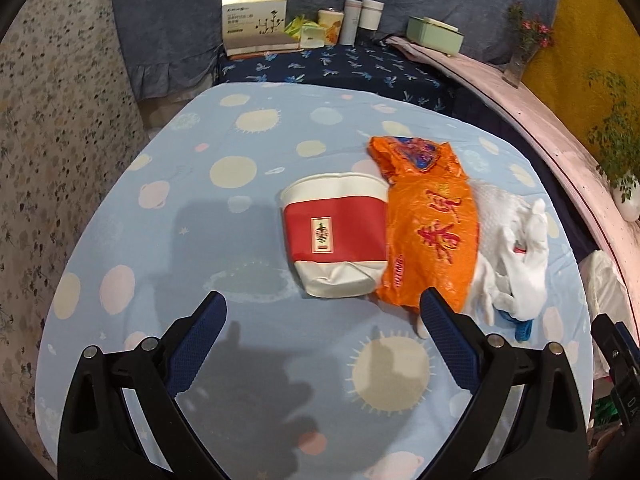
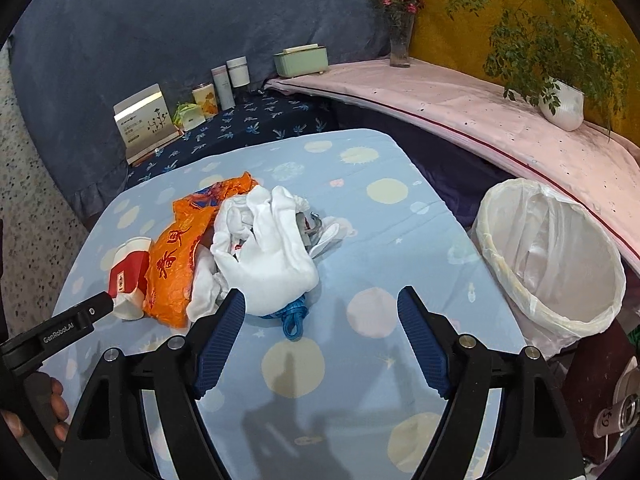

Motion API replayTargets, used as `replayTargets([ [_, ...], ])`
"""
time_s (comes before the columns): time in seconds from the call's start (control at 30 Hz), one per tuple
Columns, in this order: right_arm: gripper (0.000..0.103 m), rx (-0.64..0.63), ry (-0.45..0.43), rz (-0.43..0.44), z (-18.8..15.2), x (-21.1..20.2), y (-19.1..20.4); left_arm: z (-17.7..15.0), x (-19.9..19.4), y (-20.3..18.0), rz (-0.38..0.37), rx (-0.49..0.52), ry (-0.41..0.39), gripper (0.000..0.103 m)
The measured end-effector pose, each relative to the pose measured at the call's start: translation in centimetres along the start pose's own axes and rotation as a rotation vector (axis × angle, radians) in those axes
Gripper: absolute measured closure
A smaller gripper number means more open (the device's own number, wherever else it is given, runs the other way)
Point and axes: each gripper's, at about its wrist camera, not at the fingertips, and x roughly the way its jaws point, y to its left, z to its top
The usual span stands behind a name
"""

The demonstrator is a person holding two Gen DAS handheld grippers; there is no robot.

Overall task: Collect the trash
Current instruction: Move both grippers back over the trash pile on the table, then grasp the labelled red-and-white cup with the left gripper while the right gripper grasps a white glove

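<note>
Counter [image 2: 376,236] draped in a pale blue cloth printed with suns and planets, carrying a cluster of trash toward its left half. Beside its right edge stands a round bin lined with a translucent white plastic bag [image 2: 556,256], mouth open.

Crumpled orange plastic wrapper with red characters [image 1: 428,224]: light, soft and slippery; best pinched at a raised fold. It touches the flattened red-and-white paper cup [image 1: 334,236] lying on its side to the left; light, already dented, and likely to crush further, so the rim or the creased base offers the firmest hold.

White cotton gloves in a soft heap [image 2: 264,248]: limp, easily gathered at the top of the bunch. A small coil of blue cord [image 2: 294,318] peeks from beneath them.

Left claw [image 1: 322,322]: jaws wide, empty, just short of the cup and wrapper. Right claw [image 2: 320,318]: jaws wide, empty, the gloves and cord lying just ahead of its left finger.
</note>
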Motion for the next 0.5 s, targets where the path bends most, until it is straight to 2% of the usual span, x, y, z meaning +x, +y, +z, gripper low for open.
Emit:
replayTargets([
  [0.5, 0.028, -0.014, 0.044, -0.001, 1.5, 5.1, 2.8, 2.6, 5.9, 1.0, -0.069, -0.065, 0.106, 0.010],
])
